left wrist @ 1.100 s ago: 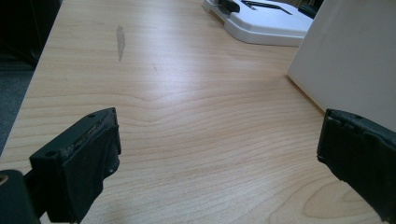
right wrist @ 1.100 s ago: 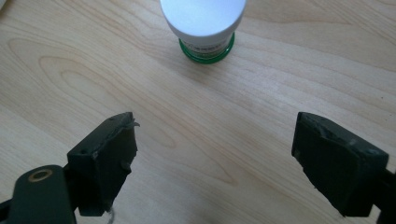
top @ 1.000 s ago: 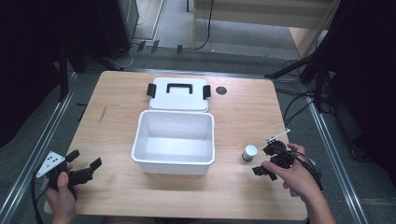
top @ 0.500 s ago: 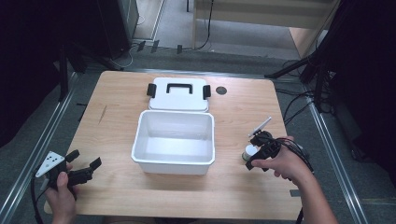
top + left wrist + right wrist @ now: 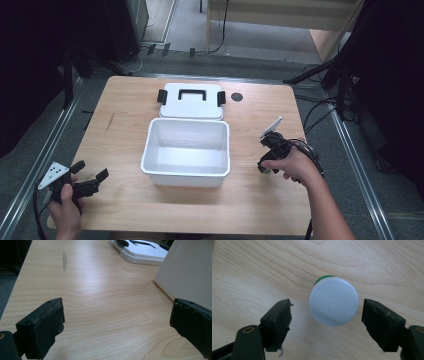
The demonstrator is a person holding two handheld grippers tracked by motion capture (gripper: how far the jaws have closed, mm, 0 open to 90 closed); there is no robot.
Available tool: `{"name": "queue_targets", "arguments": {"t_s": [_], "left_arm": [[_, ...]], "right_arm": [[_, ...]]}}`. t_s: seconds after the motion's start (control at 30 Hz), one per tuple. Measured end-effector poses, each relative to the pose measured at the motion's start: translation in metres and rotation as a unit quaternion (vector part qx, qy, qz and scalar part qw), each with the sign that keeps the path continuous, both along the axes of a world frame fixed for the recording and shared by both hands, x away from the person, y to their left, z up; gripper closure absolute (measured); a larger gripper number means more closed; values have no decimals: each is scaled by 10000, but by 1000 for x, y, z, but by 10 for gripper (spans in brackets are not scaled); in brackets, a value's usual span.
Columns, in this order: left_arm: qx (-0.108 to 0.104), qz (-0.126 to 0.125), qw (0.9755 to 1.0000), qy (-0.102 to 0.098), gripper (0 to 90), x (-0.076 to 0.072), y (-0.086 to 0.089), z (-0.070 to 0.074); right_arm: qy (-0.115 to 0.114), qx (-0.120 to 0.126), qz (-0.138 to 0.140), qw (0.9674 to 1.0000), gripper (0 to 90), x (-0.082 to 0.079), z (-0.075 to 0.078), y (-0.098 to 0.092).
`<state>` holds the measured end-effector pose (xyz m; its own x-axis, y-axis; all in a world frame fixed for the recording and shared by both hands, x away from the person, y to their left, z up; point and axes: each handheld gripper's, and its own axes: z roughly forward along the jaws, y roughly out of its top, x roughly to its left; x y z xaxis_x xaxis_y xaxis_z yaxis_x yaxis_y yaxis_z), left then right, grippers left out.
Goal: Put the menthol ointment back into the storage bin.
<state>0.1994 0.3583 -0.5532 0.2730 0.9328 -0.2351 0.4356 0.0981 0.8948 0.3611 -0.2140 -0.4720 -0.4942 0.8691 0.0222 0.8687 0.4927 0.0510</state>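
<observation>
Bottle stands upright on the table, right of the white bin, seen from straight above in my right gripper view: round white cap, matte, a sliver of green body showing at its far edge. My right gripper points down over it, jaws spread wide, one on each side of the cap, gap on both sides, nothing touching. In the high view the right gripper sits between the bin's right wall and the table's right edge; bare wood on all sides of it.

My left gripper is wide too, holding nothing, low over the wood near the front-left corner. In the high view the left gripper is well apart from the bin, with open tabletop ahead and toward the left edge. White bin wall shows flat and smooth at the right of the left gripper view, close to that jaw.

Bin: rectangular, white plastic, rounded corners, empty inside. Lid lies flat just behind it, touching or nearly so, white with a black handle and black side clasps. Small dark round hole in the table right of the lid. Table is pale wood grain, square edges, with one grey scuff on the left part.
</observation>
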Motion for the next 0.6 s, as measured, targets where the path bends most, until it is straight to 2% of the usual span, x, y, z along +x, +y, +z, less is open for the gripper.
{"name": "queue_targets", "arguments": {"t_s": [0.2,0.3,0.43,0.53,0.6], "left_arm": [[6,-6,10000,5,1,0,0,0],[-5,-7,10000,4,1,0,0,0],[-8,-15,10000,5,1,0,0,0],[-9,-17,10000,6,1,0,0,0],[-6,-16,10000,8,1,0,0,0]], "right_arm": [[149,184,-207,9995,380,7,-4,0],[163,130,-247,9995,425,10,-6,1],[121,-25,-237,9996,504,11,-7,2],[156,77,-150,9997,510,11,-7,1],[217,59,-107,9997,511,11,-5,2]]}}
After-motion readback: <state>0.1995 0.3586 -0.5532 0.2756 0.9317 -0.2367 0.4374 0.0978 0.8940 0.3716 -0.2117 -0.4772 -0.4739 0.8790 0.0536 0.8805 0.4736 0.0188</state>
